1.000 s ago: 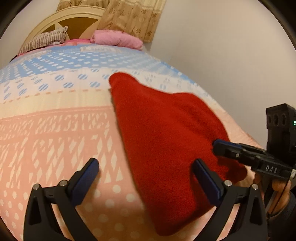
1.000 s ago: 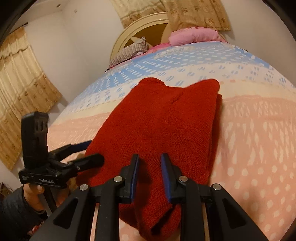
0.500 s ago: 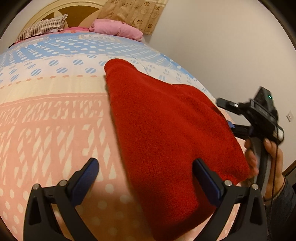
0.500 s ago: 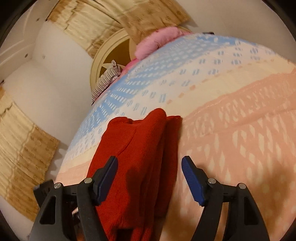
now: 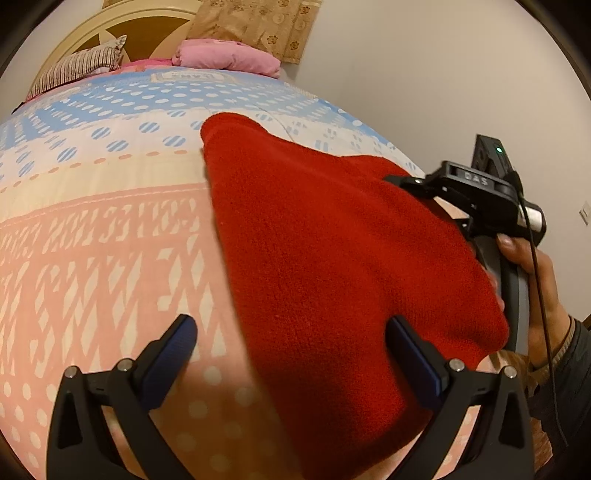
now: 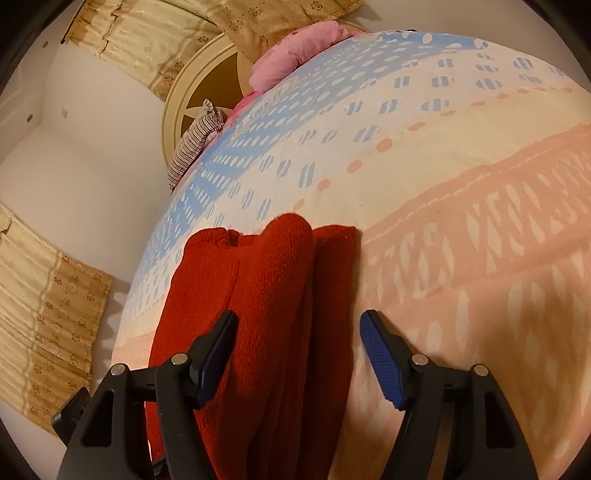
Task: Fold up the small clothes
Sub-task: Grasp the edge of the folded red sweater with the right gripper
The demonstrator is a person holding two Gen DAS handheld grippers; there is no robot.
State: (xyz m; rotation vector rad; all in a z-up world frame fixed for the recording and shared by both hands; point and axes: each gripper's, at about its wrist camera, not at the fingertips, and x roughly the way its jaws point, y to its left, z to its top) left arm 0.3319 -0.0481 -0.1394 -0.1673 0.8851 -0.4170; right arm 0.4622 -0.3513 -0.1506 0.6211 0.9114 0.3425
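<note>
Sweater (image 5: 332, 258) lies folded on our bed (image 5: 92, 240), on the peach and cream part of the bedspread, with its thick layered edge showing in the right wrist view (image 6: 280, 314). We see no containers here. Our left gripper (image 5: 291, 354) hangs wide open just above the near end of the sweater, one finger over the bedspread and the other over the red knit, holding nothing. Our right gripper (image 6: 299, 354) is also spread open and empty, its fingers straddling the folded edge; in the left wrist view it sits at the sweater's right side (image 5: 476, 192), gripped by our hand (image 5: 532, 273). The knit is deep red, fuzzy, stacked in several layers, tapering toward the pillows (image 5: 225, 61) at the headboard (image 5: 110, 22).
</note>
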